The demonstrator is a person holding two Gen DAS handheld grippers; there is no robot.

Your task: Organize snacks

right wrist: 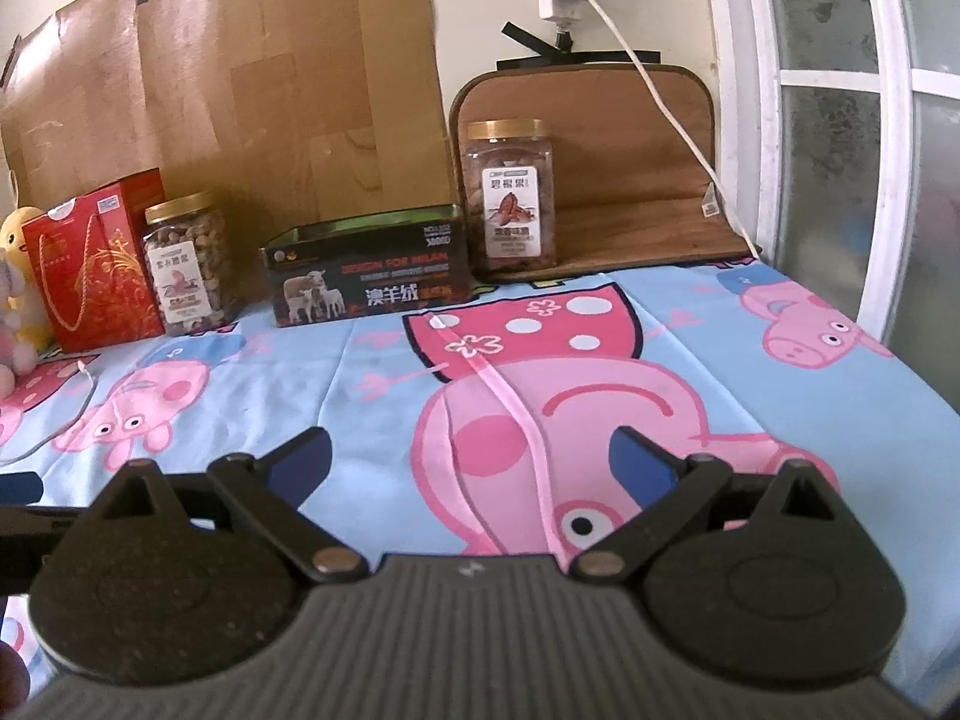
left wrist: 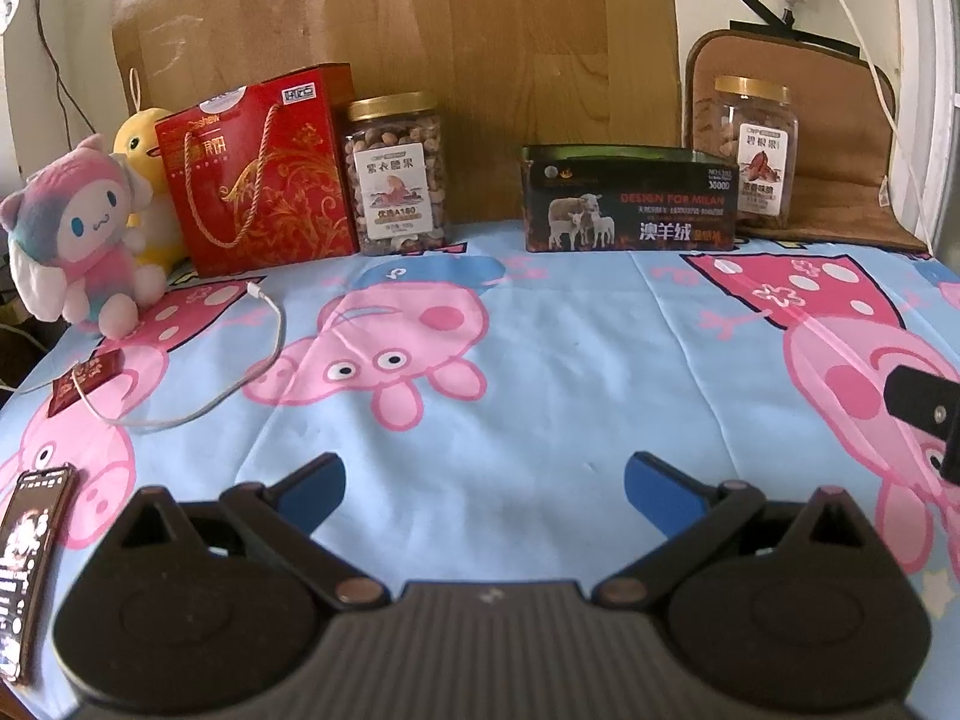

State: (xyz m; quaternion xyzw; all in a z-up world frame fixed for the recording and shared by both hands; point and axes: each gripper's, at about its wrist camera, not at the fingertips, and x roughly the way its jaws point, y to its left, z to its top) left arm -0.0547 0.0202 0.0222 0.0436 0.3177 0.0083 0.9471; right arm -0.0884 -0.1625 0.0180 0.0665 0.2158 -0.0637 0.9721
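A red gift box [left wrist: 264, 171] [right wrist: 96, 267] stands at the back left. A gold-lidded nut jar [left wrist: 396, 174] [right wrist: 189, 264] stands beside it. An open black tin box [left wrist: 627, 201] [right wrist: 366, 267] sits at the back middle. A second nut jar [left wrist: 750, 150] [right wrist: 510, 198] stands on a brown mat to its right. My left gripper [left wrist: 483, 489] is open and empty, low over the cartoon-pig cloth. My right gripper [right wrist: 471, 462] is open and empty, over the cloth nearer the second jar.
Plush toys [left wrist: 84, 240] sit at the far left. A white cable [left wrist: 240, 360] and a small red packet [left wrist: 84, 381] lie on the cloth; a phone [left wrist: 30, 564] lies at the left edge. Cardboard [left wrist: 390, 18] lines the wall. A window frame [right wrist: 798, 120] stands at right.
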